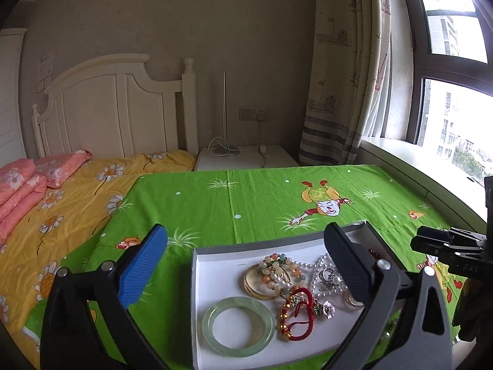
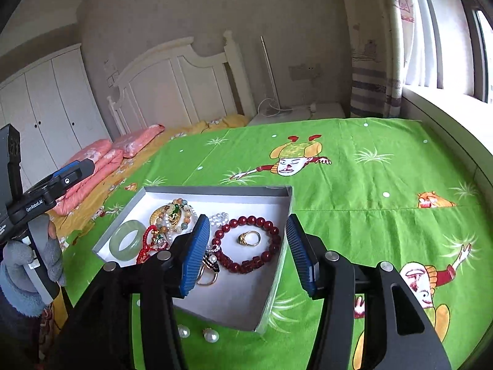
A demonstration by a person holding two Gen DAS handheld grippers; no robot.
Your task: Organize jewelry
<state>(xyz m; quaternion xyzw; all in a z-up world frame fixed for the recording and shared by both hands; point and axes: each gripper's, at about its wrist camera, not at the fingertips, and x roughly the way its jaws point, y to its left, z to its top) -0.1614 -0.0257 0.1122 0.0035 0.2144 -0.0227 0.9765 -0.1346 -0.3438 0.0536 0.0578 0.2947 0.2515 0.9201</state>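
Note:
A shallow white box [image 1: 197,308] lies on the green cartoon cloth [image 1: 246,197] and holds the jewelry. In it are a pale jade bangle [image 1: 238,326], a gold bangle [image 1: 262,283], a red cord bracelet [image 1: 295,311] and pearl strands [image 1: 326,277]. My left gripper [image 1: 245,230] hangs open and wide above the box with nothing between its fingers. In the right wrist view the box [image 2: 277,191] also shows a dark red bead bracelet [image 2: 271,246] around a gold ring [image 2: 249,238]. My right gripper [image 2: 247,219] is open over that bracelet, pads clear of it.
Two loose pearl earrings [image 2: 197,334] lie on the cloth in front of the box. A yellow flowered quilt [image 1: 77,203] with pink pillows [image 1: 27,182] lies to the left. A white nightstand [image 1: 246,157] and a window sill [image 1: 400,160] border the far and right sides.

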